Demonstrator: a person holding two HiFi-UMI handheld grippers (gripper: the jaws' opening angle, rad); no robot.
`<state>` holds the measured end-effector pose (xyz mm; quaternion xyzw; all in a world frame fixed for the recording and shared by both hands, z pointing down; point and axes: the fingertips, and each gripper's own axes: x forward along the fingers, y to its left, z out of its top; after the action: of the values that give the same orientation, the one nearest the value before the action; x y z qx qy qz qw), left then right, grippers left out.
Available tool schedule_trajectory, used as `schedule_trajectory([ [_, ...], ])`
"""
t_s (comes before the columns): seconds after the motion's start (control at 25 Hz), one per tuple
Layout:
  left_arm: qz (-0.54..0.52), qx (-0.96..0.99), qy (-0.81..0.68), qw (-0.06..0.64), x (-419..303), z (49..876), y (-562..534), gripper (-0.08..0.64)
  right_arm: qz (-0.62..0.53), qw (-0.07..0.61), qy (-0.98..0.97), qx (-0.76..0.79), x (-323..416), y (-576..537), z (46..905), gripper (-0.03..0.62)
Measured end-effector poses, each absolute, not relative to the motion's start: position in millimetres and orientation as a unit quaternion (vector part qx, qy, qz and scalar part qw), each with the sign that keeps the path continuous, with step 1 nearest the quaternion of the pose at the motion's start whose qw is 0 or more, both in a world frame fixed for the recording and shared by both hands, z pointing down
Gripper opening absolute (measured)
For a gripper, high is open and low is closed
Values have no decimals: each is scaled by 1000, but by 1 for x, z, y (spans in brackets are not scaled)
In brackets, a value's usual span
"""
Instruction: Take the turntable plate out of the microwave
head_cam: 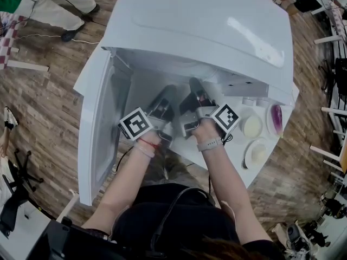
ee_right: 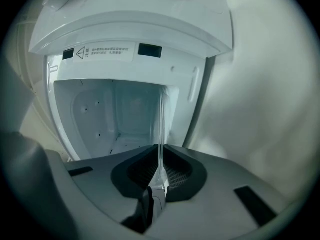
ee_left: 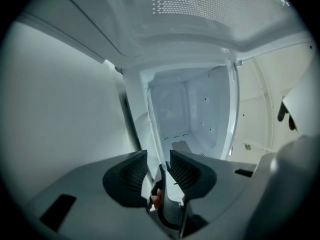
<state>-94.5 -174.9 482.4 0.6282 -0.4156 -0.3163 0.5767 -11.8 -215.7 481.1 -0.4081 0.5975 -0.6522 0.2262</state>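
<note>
A white microwave stands with its door swung open, and both grippers reach into its mouth. The right gripper is clamped on the thin clear edge of the turntable plate, just at the microwave's opening. The left gripper is spread wide and grips nothing.

— How many hand-held grippers?
— Two: the left hand-held gripper and the right hand-held gripper, with two marker cubes.
— And the rest?
— One microwave, one door, one turntable plate, and three round discs by the microwave's right front corner.
</note>
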Motion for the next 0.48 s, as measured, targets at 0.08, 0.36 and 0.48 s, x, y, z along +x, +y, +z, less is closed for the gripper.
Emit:
schedule_trajectory([
  [0.08,-331,621,-413,578,-97,481,-177,133,-650,225,602,-405,-11,-212,480,44],
  [0.36,-358,601,-401,592,-101,478,-180,133,-657,222,603,-394,-10,-194,480,44],
  [0.48,-369,592,-397,597,-101,479,-181,134,-660,223,600,-394,-10,-186,480,44],
])
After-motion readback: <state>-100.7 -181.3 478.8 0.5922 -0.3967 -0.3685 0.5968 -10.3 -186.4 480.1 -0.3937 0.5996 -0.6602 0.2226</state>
